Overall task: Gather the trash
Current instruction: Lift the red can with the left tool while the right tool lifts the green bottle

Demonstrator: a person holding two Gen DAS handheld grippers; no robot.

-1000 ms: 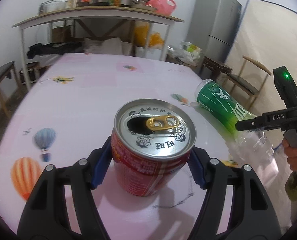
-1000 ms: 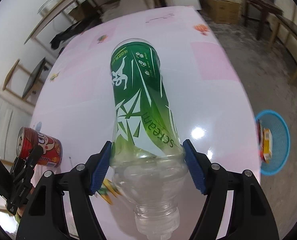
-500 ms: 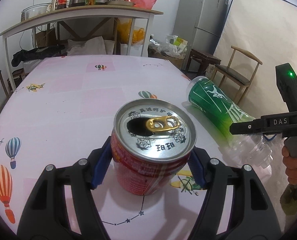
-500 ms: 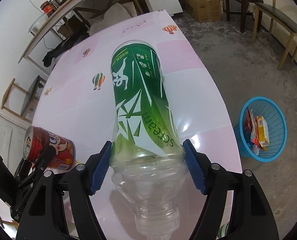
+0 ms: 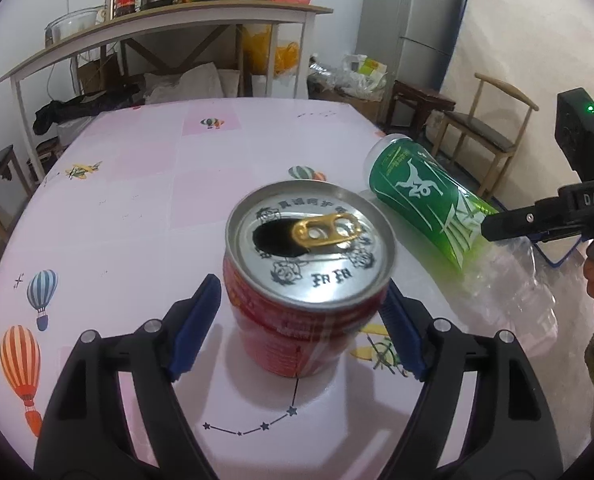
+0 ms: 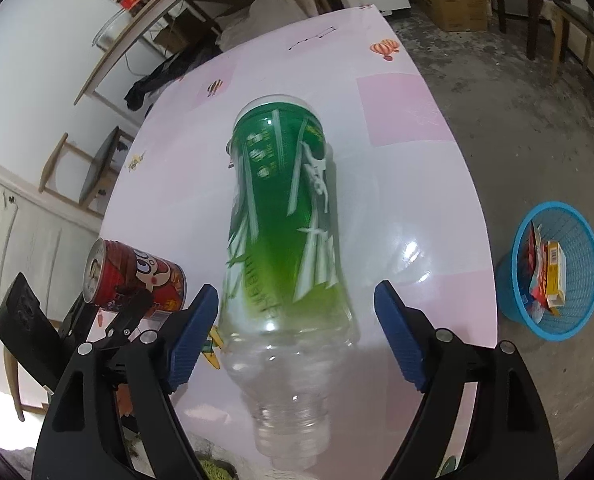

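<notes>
A red drink can (image 5: 309,280) with an open gold tab stands upright on the pink table (image 5: 137,208). My left gripper (image 5: 299,308) straddles it with its jaws opening, and a gap shows beside the left blue pad (image 5: 195,324). A clear plastic bottle (image 6: 285,220) with a green label lies on the table, neck towards the camera and blurred. My right gripper (image 6: 296,312) is around its shoulder, jaws opening, and both pads stand off the plastic. The bottle (image 5: 417,196) and the right gripper (image 5: 537,220) also show at the right of the left wrist view.
A blue mesh basket (image 6: 555,206) holding cartons and wrappers sits on the floor beyond the table's right edge. A wooden chair (image 5: 493,128) and a fridge (image 5: 413,20) stand behind on the right. A cluttered shelf table (image 5: 177,20) lines the far wall.
Both pairs of jaws have spread off the can and the bottle. The bottle has turned and settled lower between the right pads. Both views have shifted along the table.
</notes>
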